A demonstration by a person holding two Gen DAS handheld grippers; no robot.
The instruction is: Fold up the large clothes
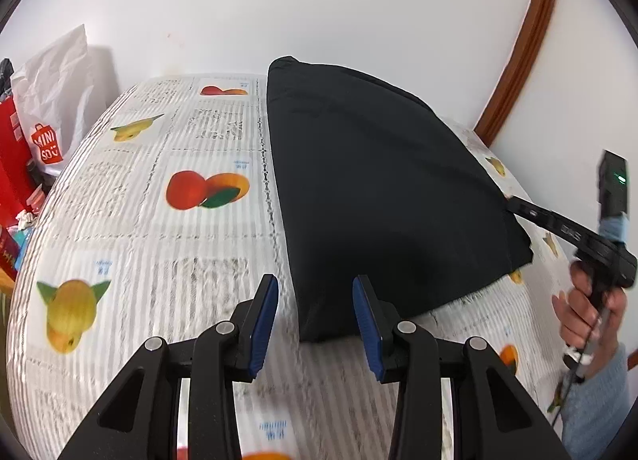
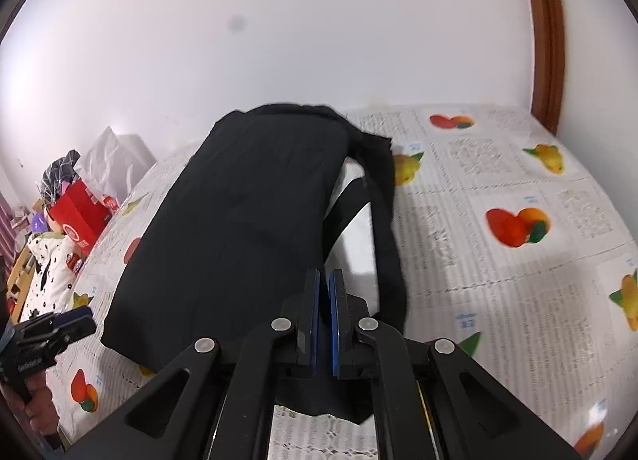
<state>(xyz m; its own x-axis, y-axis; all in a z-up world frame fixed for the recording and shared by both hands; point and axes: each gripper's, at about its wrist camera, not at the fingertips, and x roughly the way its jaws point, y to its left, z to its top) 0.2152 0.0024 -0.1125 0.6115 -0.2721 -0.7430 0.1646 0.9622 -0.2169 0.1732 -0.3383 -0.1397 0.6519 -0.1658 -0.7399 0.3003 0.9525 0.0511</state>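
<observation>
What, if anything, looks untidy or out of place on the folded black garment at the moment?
The black garment is mostly a neat folded block, but one strip of fabric trails loose along its right side, with the fruit-print tablecloth showing through the gap. The right gripper is shut at that edge.

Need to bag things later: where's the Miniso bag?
In the left wrist view, the Miniso bag stands far left, beside the bed, against the wall.

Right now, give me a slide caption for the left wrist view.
Open left tongs hover over fruit-print tablecloth beside black garment; right tongs meet its far edge.
</observation>
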